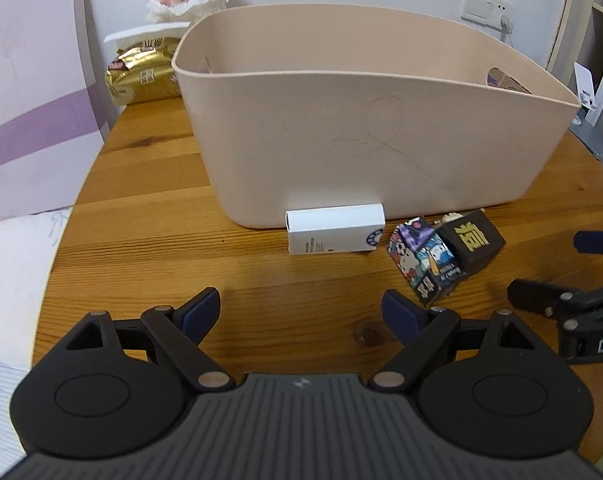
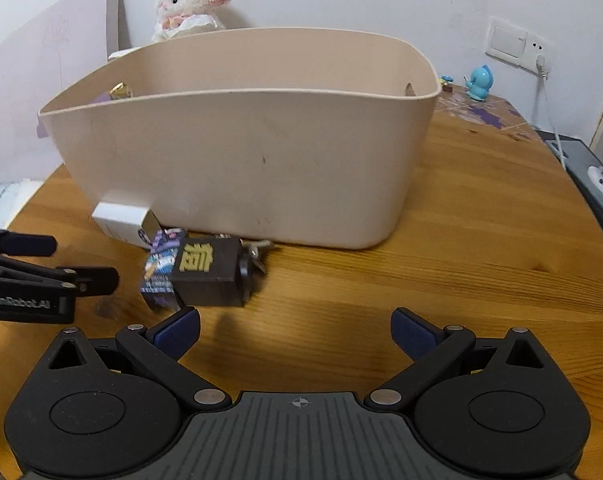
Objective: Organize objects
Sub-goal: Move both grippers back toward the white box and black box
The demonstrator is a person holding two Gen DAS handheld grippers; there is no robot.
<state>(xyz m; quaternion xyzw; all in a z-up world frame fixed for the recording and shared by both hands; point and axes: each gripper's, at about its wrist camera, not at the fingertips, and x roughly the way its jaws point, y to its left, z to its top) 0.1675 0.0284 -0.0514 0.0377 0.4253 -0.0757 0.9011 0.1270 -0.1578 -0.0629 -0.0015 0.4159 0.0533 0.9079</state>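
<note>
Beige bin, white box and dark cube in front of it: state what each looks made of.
The large beige bin looks like moulded plastic, matte: smooth one-piece walls, rolled rim, rounded corners. The small white rectangular box seems to be printed cardboard: sharp folded edges and an end flap. The dark brown cube with a gold character is probably card too, though its finish is too blurred to confirm.

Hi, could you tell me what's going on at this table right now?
A person holds two grippers over a wooden table, tidying small items. The left gripper and right gripper are both open and hold nothing. A beige bin stands ahead of them. In front of it, on the table, lie a white box, a cartoon box, a dark box and some keys. None of these has been picked up yet.
</note>
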